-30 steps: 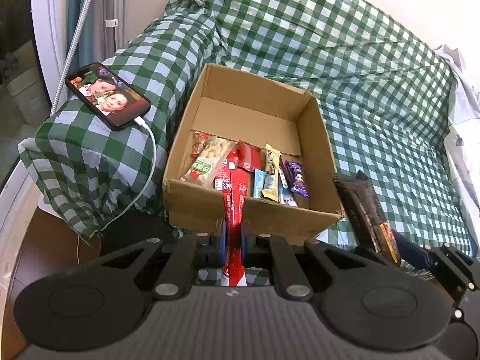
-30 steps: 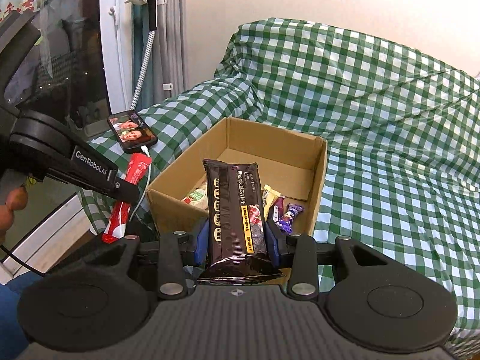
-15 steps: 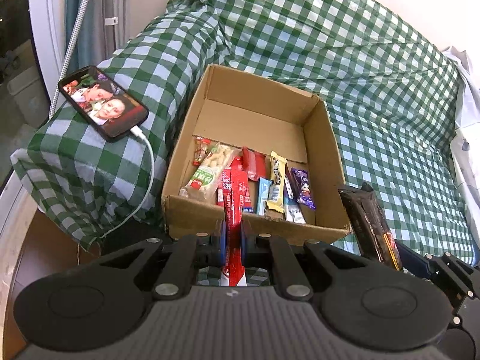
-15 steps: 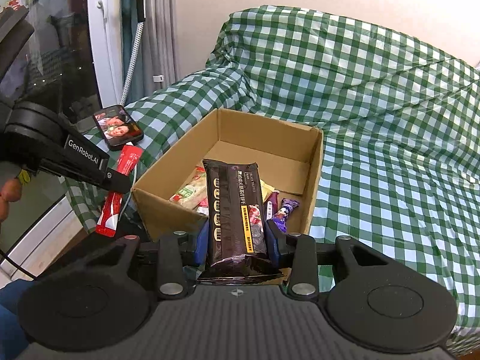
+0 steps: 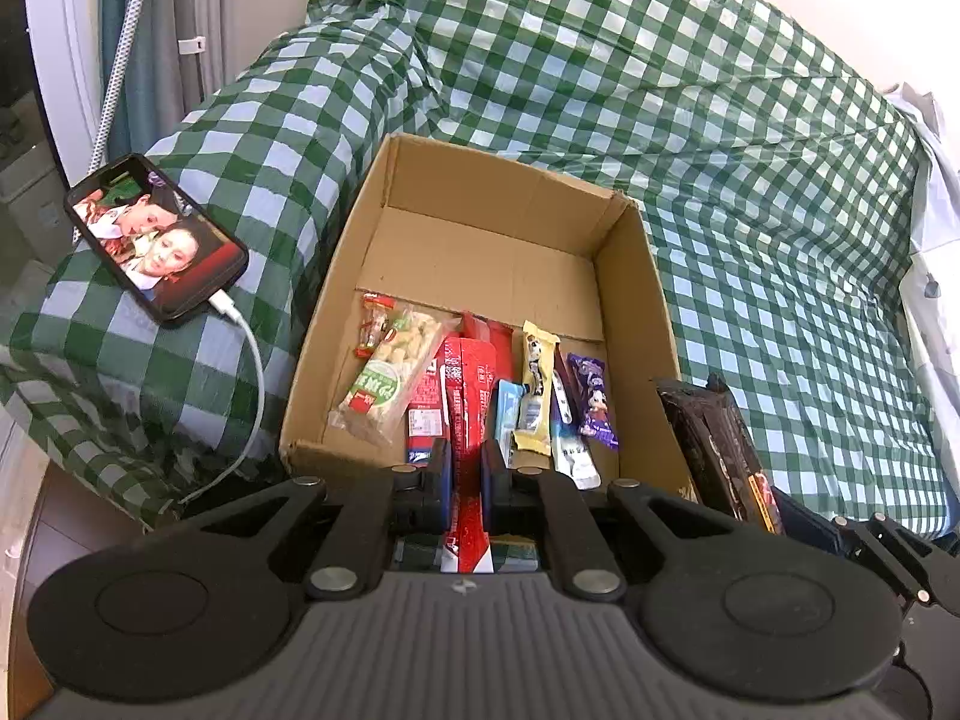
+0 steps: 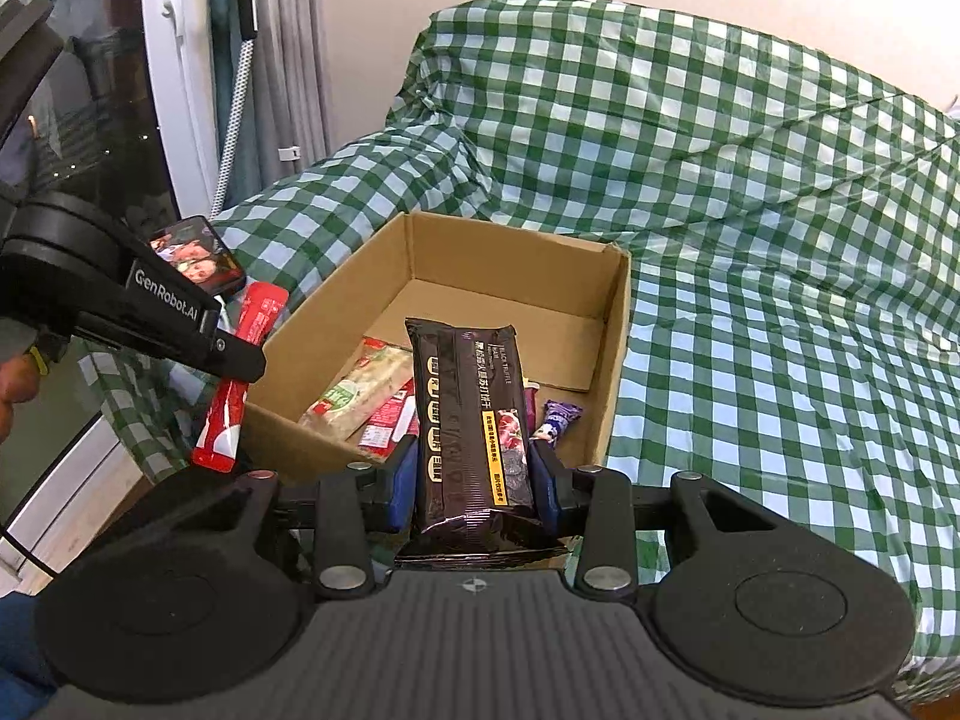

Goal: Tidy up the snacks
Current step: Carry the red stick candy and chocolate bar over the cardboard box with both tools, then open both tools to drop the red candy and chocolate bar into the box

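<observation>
A red snack stick (image 5: 465, 420) is clamped in the left tongs (image 5: 465, 468), its long axis pointing forward over the near wall of the cardboard box (image 5: 636, 300). A dark biscuit pack (image 6: 471, 426) is gripped lengthwise in the right tongs (image 6: 474, 474), likewise aimed at the box

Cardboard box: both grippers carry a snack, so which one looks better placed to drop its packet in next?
Probably the left gripper. Its red packet already reaches over the cardboard box's near wall, above the snacks inside. The right gripper, shut on the black packet, sits nearer the right-hand wall.
</observation>
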A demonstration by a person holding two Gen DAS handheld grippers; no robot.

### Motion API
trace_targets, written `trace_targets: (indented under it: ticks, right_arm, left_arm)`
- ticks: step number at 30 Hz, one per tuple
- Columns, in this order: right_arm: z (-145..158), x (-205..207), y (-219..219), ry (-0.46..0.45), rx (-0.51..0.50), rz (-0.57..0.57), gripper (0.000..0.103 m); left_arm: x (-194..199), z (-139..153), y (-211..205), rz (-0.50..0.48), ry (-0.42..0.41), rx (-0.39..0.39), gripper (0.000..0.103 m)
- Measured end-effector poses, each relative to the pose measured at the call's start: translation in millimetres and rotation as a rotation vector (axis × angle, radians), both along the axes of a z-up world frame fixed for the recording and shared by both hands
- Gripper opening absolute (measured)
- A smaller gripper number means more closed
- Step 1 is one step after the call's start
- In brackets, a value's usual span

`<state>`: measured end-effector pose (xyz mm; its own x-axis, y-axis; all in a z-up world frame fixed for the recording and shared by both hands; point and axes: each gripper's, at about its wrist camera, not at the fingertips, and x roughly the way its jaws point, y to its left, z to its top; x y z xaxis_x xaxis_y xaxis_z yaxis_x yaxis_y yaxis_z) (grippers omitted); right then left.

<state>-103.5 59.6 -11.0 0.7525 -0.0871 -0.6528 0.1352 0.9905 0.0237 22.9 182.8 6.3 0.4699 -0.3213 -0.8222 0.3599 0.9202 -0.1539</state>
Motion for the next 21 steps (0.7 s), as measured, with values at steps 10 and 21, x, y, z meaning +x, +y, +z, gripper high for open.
trace_targets:
  ticks: [10, 21]
  right_arm:
    - [-10, 29, -9, 0.029, 0.017, -0.013, 0.041]
    - [-35, 86, -24, -0.032, -0.068, 0.045, 0.005]
  left_arm:
    - [32, -7, -16, 0.012, 0.023, 0.015, 0.01]
    - [87, -29, -56, -0.025, -0.002, 0.123, 0.01]
